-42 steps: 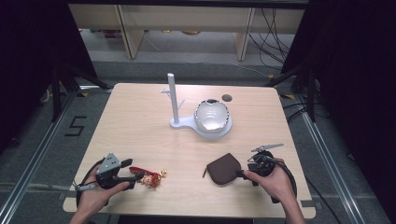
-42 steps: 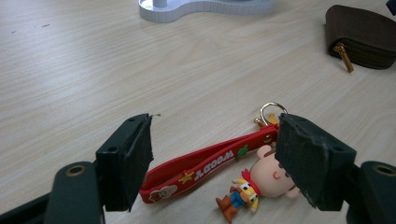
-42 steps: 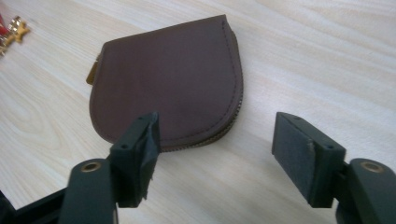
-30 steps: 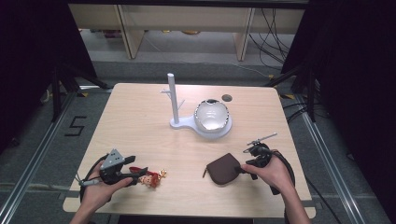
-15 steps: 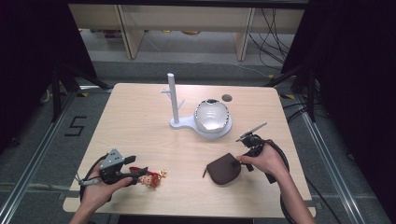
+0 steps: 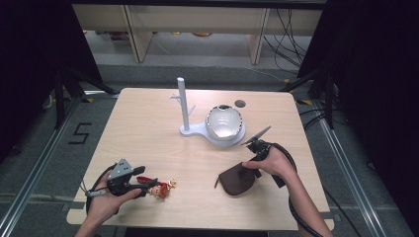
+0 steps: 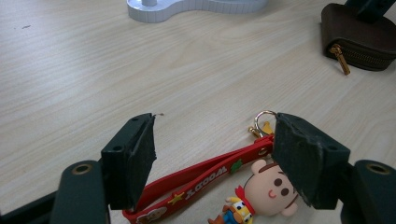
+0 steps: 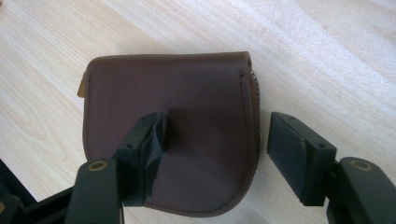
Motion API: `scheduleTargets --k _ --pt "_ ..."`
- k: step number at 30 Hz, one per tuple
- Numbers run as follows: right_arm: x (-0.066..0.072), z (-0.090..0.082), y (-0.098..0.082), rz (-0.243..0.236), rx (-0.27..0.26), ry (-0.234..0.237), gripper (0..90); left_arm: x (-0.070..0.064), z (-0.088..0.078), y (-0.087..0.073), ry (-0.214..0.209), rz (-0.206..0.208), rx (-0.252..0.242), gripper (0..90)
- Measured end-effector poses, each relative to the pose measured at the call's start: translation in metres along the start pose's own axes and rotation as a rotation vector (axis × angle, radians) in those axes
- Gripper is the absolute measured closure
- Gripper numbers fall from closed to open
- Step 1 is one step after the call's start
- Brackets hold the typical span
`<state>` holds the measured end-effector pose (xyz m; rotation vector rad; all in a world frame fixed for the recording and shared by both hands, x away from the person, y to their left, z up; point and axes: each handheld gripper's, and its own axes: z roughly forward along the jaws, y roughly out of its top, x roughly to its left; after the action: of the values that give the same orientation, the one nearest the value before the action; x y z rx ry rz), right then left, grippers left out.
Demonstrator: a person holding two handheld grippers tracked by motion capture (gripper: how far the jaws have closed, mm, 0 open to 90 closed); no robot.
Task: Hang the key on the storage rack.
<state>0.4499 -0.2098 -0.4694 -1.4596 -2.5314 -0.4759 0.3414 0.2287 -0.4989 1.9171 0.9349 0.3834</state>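
Note:
A red "Woody" strap keychain (image 6: pixel 160 188) with a small cowboy doll (image 7: pixel 271 189) and a gold clasp lies near the table's front left. My left gripper (image 6: pixel 148 185) lies low over it, jaws wide apart (image 7: pixel 215 140); the strap runs between them and the pads are not pressing it. At the front right lies a brown zipped leather pouch (image 6: pixel 236 181). My right gripper (image 6: pixel 247 170) reaches onto it from the far right. In the right gripper view its jaws (image 8: pixel 219 126) stand open: one finger rests on the pouch (image 8: pixel 187 93), the other is off its curved edge.
A white stand (image 6: pixel 184 106) with an upright post and small pegs sits mid-table, its base joined to a shiny round bowl (image 6: pixel 225 123). A dark round spot (image 6: pixel 240 103) lies behind the bowl. Bare wooden tabletop (image 6: pixel 148 133) stretches between the two hands.
My right hand has moved from the pouch's right side toward the far side and turned, so its gripper now comes onto the pouch from the upper right. The left hand has stayed put.

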Motion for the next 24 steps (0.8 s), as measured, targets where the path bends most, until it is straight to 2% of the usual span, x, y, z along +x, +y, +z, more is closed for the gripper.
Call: scheduleTargets --k 2,4,7,9,11,12,14,15,16,17,18,20,21,22,23,24 --pt "-0.002 0.001 0.000 -0.001 0.003 0.021 37.2 0.000 0.001 -0.001 0.000 -0.005 -0.011 29.3" --pt "-0.003 0.002 0.000 -0.002 -0.009 0.014 38.4 0.000 0.000 -0.001 0.005 -0.002 -0.003 29.3" --pt "-0.007 0.002 -0.001 0.014 0.008 0.050 43.8 0.000 0.000 -0.001 0.005 0.001 0.000 29.4" --pt "-0.009 0.003 -0.001 0.015 0.001 0.065 45.6 0.001 0.000 -0.001 0.005 0.004 0.001 29.5" --pt "-0.009 0.002 0.000 0.007 0.015 0.064 47.3 0.001 -0.001 -0.002 0.007 0.003 -0.001 29.5" --pt "-0.006 0.003 0.000 0.002 0.000 0.071 49.8 0.000 -0.001 -0.002 0.015 0.000 0.003 29.5" --pt "-0.004 0.000 0.002 -0.016 0.025 0.046 53.0 0.000 -0.001 -0.003 0.013 -0.001 -0.003 29.6" --pt "-0.004 0.001 0.002 -0.026 0.016 0.026 54.7 0.001 -0.001 -0.004 0.008 0.002 -0.003 29.7" --pt "-0.003 -0.001 0.003 -0.011 0.036 0.044 57.9 0.001 -0.001 -0.004 0.009 0.001 -0.002 29.7" --pt "-0.005 -0.002 0.003 -0.033 0.031 0.028 60.4 0.001 -0.001 -0.004 0.008 0.000 -0.001 29.7" --pt "-0.003 -0.005 0.003 -0.015 0.025 0.018 65.6 0.001 -0.001 -0.005 0.010 -0.002 -0.001 29.8" --pt "-0.003 -0.006 0.003 -0.017 0.018 0.013 67.4 0.001 -0.001 -0.005 0.011 -0.009 -0.004 29.9" --pt "-0.003 -0.007 0.002 -0.038 0.011 -0.007 68.9 0.002 -0.001 -0.005 0.010 -0.002 -0.004 29.9" --pt "-0.001 -0.008 0.001 -0.025 0.003 -0.002 70.6 0.002 -0.001 -0.004 0.011 -0.001 -0.004 29.9" --pt "-0.004 -0.008 0.002 -0.086 -0.021 0.007 72.0 0.002 -0.002 -0.004 0.020 -0.005 0.001 30.0" --pt "-0.001 -0.012 0.001 -0.041 0.005 0.017 73.5 0.003 -0.002 -0.004 0.021 0.004 0.003 30.1"
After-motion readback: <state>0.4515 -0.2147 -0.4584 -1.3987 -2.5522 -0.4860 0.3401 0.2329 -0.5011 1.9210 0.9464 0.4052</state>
